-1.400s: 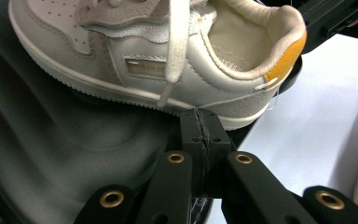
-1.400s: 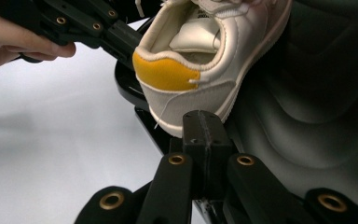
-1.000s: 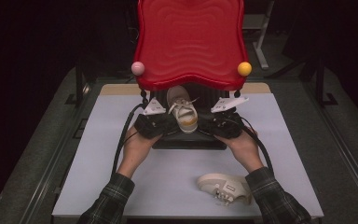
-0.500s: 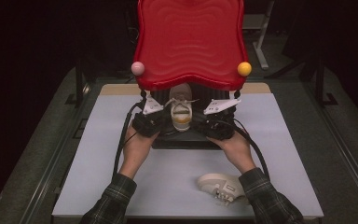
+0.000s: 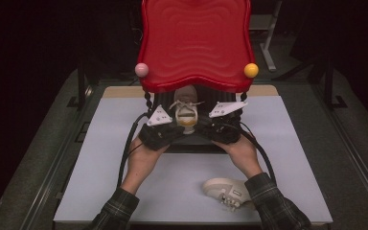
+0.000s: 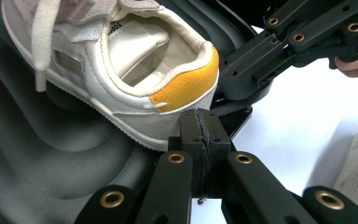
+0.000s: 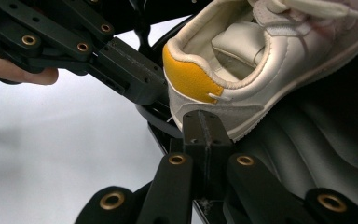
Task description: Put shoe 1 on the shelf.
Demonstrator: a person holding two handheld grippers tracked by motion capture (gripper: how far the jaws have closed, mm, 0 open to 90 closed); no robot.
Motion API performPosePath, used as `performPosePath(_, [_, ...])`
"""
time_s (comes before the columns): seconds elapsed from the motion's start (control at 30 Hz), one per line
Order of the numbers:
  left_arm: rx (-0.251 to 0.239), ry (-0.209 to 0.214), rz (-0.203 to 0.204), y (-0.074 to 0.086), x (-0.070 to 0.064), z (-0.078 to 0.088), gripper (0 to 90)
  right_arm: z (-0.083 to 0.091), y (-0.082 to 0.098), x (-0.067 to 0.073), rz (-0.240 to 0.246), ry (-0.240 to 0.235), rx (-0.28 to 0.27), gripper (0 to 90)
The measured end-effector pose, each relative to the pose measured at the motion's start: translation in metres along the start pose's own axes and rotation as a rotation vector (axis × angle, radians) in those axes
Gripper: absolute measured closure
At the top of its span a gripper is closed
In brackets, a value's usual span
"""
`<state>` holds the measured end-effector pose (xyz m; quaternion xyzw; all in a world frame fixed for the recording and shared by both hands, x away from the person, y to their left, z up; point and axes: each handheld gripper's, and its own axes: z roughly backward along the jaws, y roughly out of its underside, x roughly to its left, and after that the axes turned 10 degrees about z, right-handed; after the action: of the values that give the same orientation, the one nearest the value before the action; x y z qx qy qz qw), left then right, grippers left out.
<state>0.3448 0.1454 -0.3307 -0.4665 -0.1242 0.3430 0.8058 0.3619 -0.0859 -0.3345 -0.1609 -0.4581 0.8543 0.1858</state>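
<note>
A white shoe (image 5: 186,109) with a yellow heel tab lies in the black ribbed base (image 6: 46,154) of a case, partly under its raised red lid (image 5: 195,43). My left gripper (image 5: 176,127) is shut with nothing between its jaws, and its closed tip (image 6: 200,133) touches the shoe's heel (image 6: 186,88) from the left. My right gripper (image 5: 204,124) is shut too, and its tip (image 7: 205,126) presses the heel (image 7: 191,81) from the right. Each gripper view also shows the other gripper beyond the heel. A second white shoe (image 5: 226,190) lies on its side near the front edge, beside the right sleeve.
The case stands at the back middle of a pale table mat (image 5: 100,158). A pink ball (image 5: 142,70) and a yellow ball (image 5: 251,70) sit at the lid's front corners. Black cables (image 5: 127,148) trail from the grippers along both forearms. Dark floor surrounds the table.
The shoe in the case has gone from tilted to straighter and sits a little further under the red lid. Both hands have edged slightly forward.
</note>
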Motion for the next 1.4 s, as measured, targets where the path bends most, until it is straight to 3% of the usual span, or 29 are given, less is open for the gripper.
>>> performPosePath(0.4, [0.012,-0.049,-0.031,-0.005,0.007,-0.01,89.9,-0.01,0.001,-0.009,-0.028,0.036,-0.007,89.8])
performPosePath(0.6, [0.013,-0.049,-0.034,-0.005,0.007,-0.009,89.9,-0.012,0.003,-0.01,-0.031,0.034,-0.006,89.8])
performPosePath(0.7, [0.006,-0.031,-0.022,-0.004,0.006,-0.004,89.9,-0.007,0.002,-0.009,-0.036,0.026,-0.01,89.8])
performPosePath(0.93, [0.032,0.0,-0.038,0.006,0.002,0.014,88.7,0.01,0.006,-0.004,-0.031,-0.019,0.02,89.6])
performPosePath(1.17, [0.069,-0.002,-0.06,0.024,0.0,0.034,72.0,0.029,0.02,0.0,-0.022,-0.04,0.031,89.7])
performPosePath(1.4, [0.116,-0.029,-0.048,0.049,0.003,0.05,41.0,0.049,0.036,0.004,-0.025,-0.048,0.039,89.6])
